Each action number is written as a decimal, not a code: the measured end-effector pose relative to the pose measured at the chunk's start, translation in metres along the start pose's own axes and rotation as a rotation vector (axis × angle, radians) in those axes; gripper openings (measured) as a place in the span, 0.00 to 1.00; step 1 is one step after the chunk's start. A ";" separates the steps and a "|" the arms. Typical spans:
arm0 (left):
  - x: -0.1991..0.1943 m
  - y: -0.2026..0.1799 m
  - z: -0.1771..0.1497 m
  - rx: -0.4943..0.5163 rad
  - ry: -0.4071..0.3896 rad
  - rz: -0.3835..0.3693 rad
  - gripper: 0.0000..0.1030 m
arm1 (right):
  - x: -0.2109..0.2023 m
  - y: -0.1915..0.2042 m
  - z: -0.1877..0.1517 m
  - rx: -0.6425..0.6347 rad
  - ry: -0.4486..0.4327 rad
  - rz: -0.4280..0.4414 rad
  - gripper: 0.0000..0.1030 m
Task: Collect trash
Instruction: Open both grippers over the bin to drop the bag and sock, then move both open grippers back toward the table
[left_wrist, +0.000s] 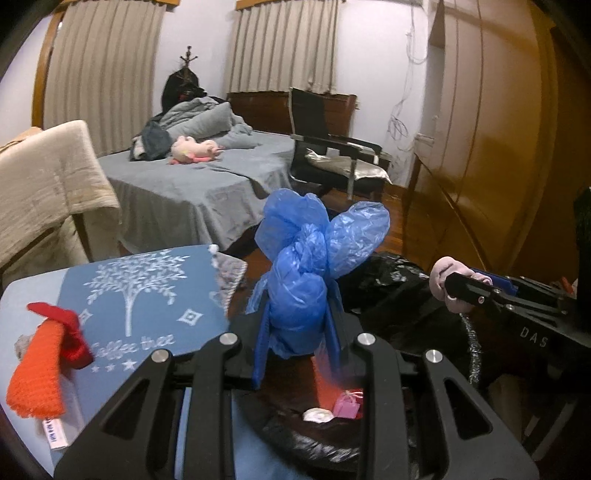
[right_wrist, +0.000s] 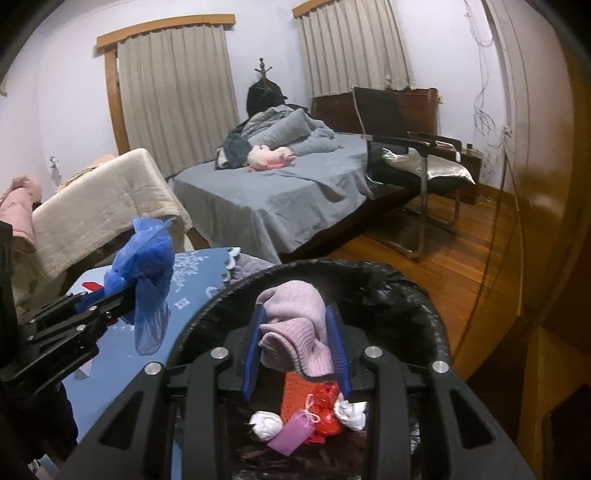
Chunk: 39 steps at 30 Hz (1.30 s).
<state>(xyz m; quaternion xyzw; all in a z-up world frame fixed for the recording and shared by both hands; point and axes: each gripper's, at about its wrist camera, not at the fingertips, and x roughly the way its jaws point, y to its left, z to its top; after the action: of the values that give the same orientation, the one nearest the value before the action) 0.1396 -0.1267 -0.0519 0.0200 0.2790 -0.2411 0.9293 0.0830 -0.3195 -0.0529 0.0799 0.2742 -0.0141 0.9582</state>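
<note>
My left gripper (left_wrist: 297, 332) is shut on a knotted blue plastic bag (left_wrist: 306, 266), held over the near rim of a bin lined with black plastic (left_wrist: 388, 288). In the right wrist view that bag (right_wrist: 147, 280) hangs left of the bin (right_wrist: 402, 291). My right gripper (right_wrist: 295, 347) is shut on a pale pink knitted cloth (right_wrist: 295, 325) above the bin's opening. In the bin lie an orange knitted piece (right_wrist: 295, 398), a pink tag (right_wrist: 291, 432), red wrapping (right_wrist: 327, 413) and white crumpled paper (right_wrist: 264, 424). An orange knitted item with a red bow (left_wrist: 40, 365) rests on the blue table at left.
A blue mat with a white tree print (left_wrist: 140, 295) covers the table beside the bin. Behind stand a bed with grey sheets (right_wrist: 280, 195), a black chair (right_wrist: 413, 162), a beige draped chair (right_wrist: 99, 206) and a wooden wardrobe (left_wrist: 491, 147) on the right.
</note>
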 end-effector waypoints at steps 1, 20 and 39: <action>0.005 -0.004 0.000 0.009 0.002 -0.010 0.25 | 0.001 -0.002 0.000 0.002 0.002 -0.005 0.32; 0.052 -0.026 -0.016 0.044 0.087 -0.105 0.62 | 0.011 -0.040 -0.003 0.040 0.001 -0.089 0.60; -0.022 0.043 -0.022 -0.024 -0.011 0.123 0.86 | 0.012 0.006 -0.005 0.020 -0.003 -0.030 0.94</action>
<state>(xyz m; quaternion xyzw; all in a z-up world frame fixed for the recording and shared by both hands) 0.1321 -0.0750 -0.0628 0.0246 0.2748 -0.1802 0.9441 0.0907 -0.3126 -0.0629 0.0855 0.2737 -0.0312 0.9575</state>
